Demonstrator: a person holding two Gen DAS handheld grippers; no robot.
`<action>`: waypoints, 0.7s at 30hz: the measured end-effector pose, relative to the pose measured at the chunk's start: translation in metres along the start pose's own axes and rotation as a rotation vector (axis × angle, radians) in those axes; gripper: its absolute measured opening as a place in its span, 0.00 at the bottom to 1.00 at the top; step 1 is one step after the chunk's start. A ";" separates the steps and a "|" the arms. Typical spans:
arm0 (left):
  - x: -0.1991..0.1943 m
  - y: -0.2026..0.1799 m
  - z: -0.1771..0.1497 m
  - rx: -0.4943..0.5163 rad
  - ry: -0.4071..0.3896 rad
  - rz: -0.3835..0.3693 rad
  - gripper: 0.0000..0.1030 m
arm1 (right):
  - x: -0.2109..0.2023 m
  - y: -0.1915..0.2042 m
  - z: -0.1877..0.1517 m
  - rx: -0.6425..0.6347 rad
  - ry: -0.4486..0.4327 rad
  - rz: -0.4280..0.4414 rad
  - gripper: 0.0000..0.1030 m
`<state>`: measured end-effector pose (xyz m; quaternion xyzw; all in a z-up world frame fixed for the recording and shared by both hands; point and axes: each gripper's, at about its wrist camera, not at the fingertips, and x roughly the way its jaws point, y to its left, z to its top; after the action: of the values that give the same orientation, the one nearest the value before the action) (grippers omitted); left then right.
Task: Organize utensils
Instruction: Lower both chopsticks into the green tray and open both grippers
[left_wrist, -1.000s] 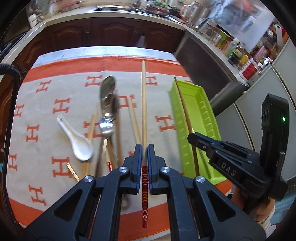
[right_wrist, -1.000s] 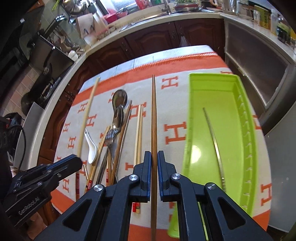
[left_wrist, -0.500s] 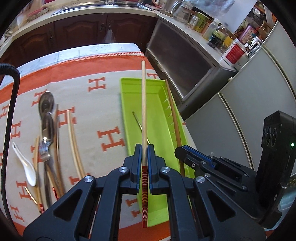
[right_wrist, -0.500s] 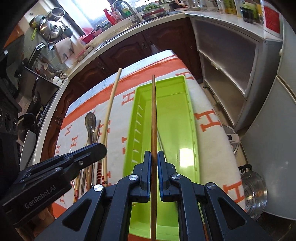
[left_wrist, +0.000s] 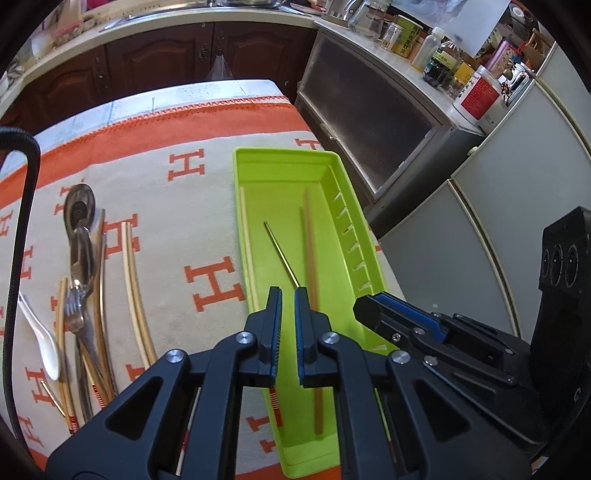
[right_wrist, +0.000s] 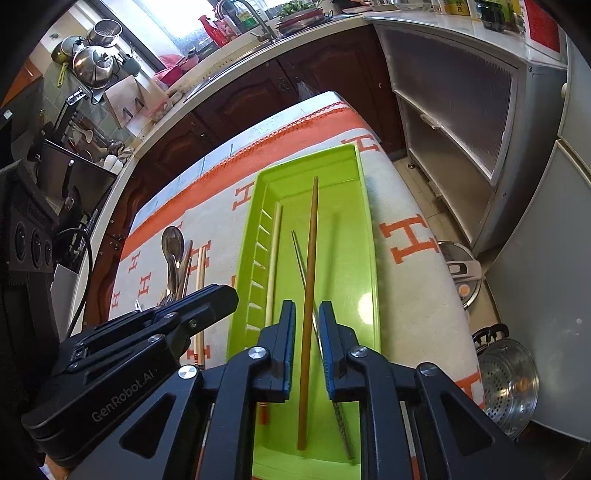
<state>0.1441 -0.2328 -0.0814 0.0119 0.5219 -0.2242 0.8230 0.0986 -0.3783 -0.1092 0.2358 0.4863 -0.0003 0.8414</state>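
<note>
— What's around the tray?

— On my worktop, a green tray (left_wrist: 334, 173) sits by the right edge; spoons, a fork (left_wrist: 75, 314) and loose chopsticks crowd the cloth (left_wrist: 177, 229) left of it.

— And inside?

— Three sticks lying lengthwise: a pale chopstick (left_wrist: 247, 243), a brown chopstick (right_wrist: 309, 280), a thin metal one (left_wrist: 280, 256). Both my left tool (left_wrist: 288, 332) and right tool (right_wrist: 307, 347) are spread, holding nothing.

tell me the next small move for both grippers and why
Probably lift both away and swing left to the pile. The left gripper and right gripper are open, and the pale chopstick and brown chopstick lie in the green tray.
</note>
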 end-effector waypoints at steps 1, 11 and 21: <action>-0.002 0.000 -0.001 0.011 -0.005 0.016 0.04 | -0.002 0.003 -0.003 -0.002 -0.001 -0.001 0.18; -0.021 0.012 -0.016 0.012 0.044 -0.002 0.04 | -0.016 0.016 -0.018 -0.013 -0.053 0.021 0.19; -0.059 0.050 -0.036 -0.066 0.010 -0.019 0.27 | -0.046 0.049 -0.033 -0.095 -0.142 0.035 0.35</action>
<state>0.1116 -0.1581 -0.0576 -0.0193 0.5332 -0.2145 0.8181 0.0590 -0.3324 -0.0658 0.2034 0.4207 0.0205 0.8839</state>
